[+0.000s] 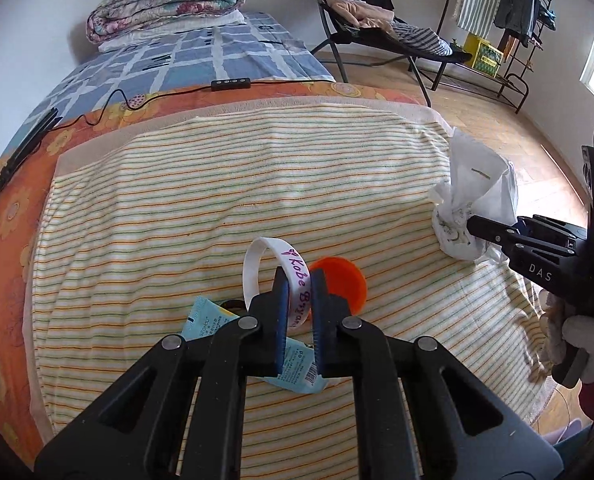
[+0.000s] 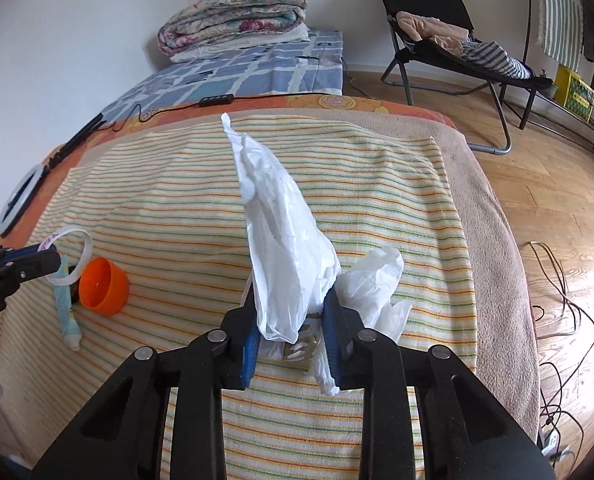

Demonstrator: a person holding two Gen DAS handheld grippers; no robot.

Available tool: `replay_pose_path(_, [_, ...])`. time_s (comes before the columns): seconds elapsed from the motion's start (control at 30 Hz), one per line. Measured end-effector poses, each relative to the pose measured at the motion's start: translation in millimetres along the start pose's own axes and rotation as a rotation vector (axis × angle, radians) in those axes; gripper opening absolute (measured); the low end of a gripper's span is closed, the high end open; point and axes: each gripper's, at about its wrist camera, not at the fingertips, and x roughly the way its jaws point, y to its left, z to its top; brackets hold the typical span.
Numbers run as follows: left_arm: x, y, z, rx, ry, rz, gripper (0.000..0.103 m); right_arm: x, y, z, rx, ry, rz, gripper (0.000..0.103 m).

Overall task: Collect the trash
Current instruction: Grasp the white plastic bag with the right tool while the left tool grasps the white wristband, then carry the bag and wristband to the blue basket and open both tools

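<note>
My left gripper [image 1: 299, 276] is shut on a white wristband [image 1: 257, 256] with purple writing, held a little above the striped towel [image 1: 217, 200]. Just behind it an orange plastic cup [image 1: 343, 280] lies on its side, and a light blue sachet [image 1: 205, 320] lies under the fingers. My right gripper [image 2: 291, 296] is shut on a white plastic bag [image 2: 285, 232] that stands up from its jaws; a small olive wrapper [image 2: 301, 350] shows below. From the right wrist view, the left gripper [image 2: 55, 258], wristband [image 2: 83, 240], cup [image 2: 105, 286] and sachet [image 2: 65, 312] are at far left.
The towel covers a bed whose edge drops to wooden floor [image 2: 557, 208] on the right, where cables [image 2: 565, 300] lie. A folded quilt [image 1: 165, 0] sits at the bed's far end. A black cable with a remote [image 1: 231, 84] crosses the bed. A folding chair [image 1: 377, 20] stands beyond.
</note>
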Motion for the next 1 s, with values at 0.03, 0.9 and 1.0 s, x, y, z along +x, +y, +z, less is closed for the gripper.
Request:
replay_pose_path(0.03, [-3, 1, 0, -0.003, -0.005, 0.002, 0.008, -3, 2, 0, -0.007, -0.007, 0.002, 0.016])
replay_pose_path(0.9, [-109, 3, -47, -0.038, -0.082, -0.078, 0.008, -104, 52, -39, -0.062, -0.054, 0.196, 0.014])
replay_pose_path(1.0, [-124, -2, -64, -0.034, -0.083, -0.089, 0.008, -117, 61, -55, -0.067, -0.045, 0.226, 0.014])
